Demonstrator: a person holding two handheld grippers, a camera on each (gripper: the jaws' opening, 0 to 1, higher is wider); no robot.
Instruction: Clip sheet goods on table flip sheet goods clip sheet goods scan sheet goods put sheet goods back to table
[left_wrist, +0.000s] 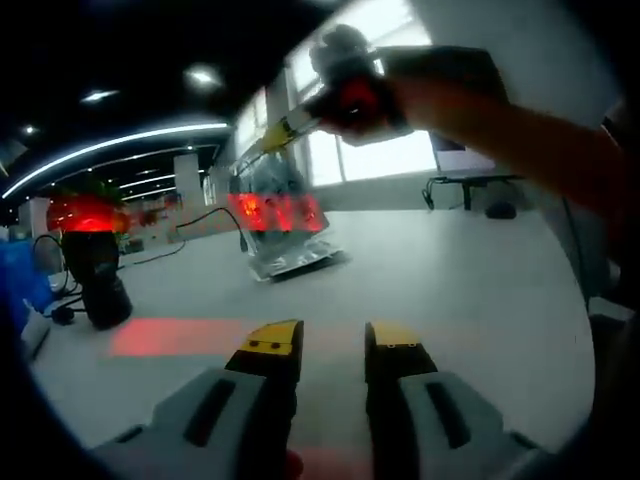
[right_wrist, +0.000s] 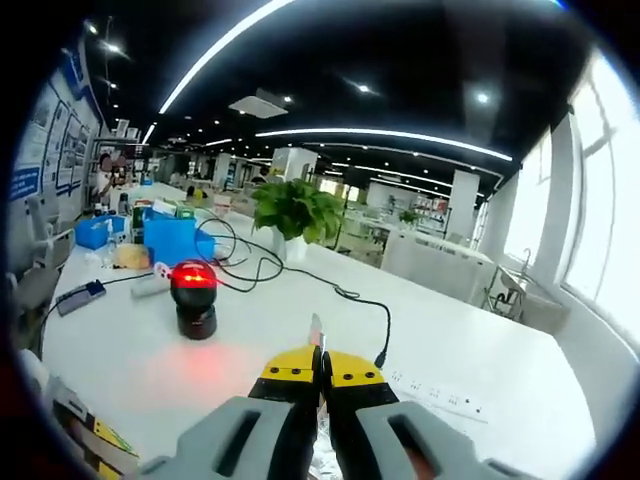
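In the left gripper view, my left tool (left_wrist: 322, 352) sits low over the white worktop (left_wrist: 440, 280) with its yellow-tipped jaws parted and nothing between them. Ahead, the right tool (left_wrist: 262, 140) comes in from the upper right, held by a hand (left_wrist: 400, 95), and pinches the top edge of the clear plastic-wrapped sheet goods (left_wrist: 275, 215). The sheet hangs from it above the worktop, its lower edge close to the surface; I cannot tell whether it touches. Red light falls across the face of the pack and makes a red patch on the worktop nearer me. At the left stands a black cylindrical scanner (left_wrist: 95, 265) with a glowing red top, a black cable trailing past it.

In the right gripper view, my right tool (right_wrist: 321, 366) has its yellow tips closed together on a thin edge of the sheet goods (right_wrist: 316, 328) sticking up between them. Beyond it on the worktop (right_wrist: 440, 340) I see the scanner (right_wrist: 194, 298) glowing red, a black cable (right_wrist: 350, 292), a green potted plant (right_wrist: 296, 212), a blue box (right_wrist: 172, 240) and a white power strip (right_wrist: 440, 395).
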